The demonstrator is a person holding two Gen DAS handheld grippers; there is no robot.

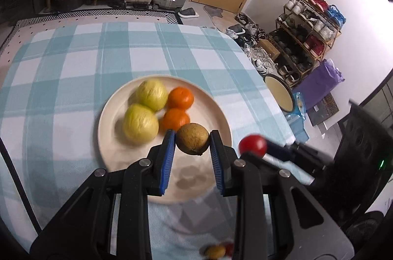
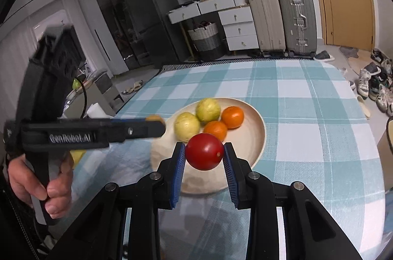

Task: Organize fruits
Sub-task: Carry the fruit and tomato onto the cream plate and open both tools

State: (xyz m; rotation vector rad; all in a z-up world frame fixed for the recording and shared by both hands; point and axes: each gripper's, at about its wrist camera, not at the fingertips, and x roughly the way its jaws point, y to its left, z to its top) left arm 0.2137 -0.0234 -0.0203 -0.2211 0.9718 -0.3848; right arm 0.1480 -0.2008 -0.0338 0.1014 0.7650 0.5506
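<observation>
A cream plate [image 1: 216, 112] sits on the blue checked cloth and holds two yellow-green fruits [image 1: 141, 126] and two oranges [image 1: 180, 98]. My left gripper [image 1: 192, 142] is shut on a brown kiwi [image 1: 192, 138], held just above the plate's near side. My right gripper [image 2: 203, 153] is shut on a red tomato [image 2: 204, 151], held above the plate's [image 2: 255, 134] near edge; it also shows in the left wrist view [image 1: 253, 145]. The left gripper's body [image 2: 86, 133] crosses the right wrist view, with the kiwi's tip [image 2: 154, 118] peeking out.
A small kiwi and something red [image 1: 217, 250] lie on the cloth under my left gripper. The table's right edge [image 1: 270, 93] drops to the floor with shoes and a shoe rack [image 1: 307, 34]. Suitcases [image 2: 282, 19] and drawers stand beyond the far edge.
</observation>
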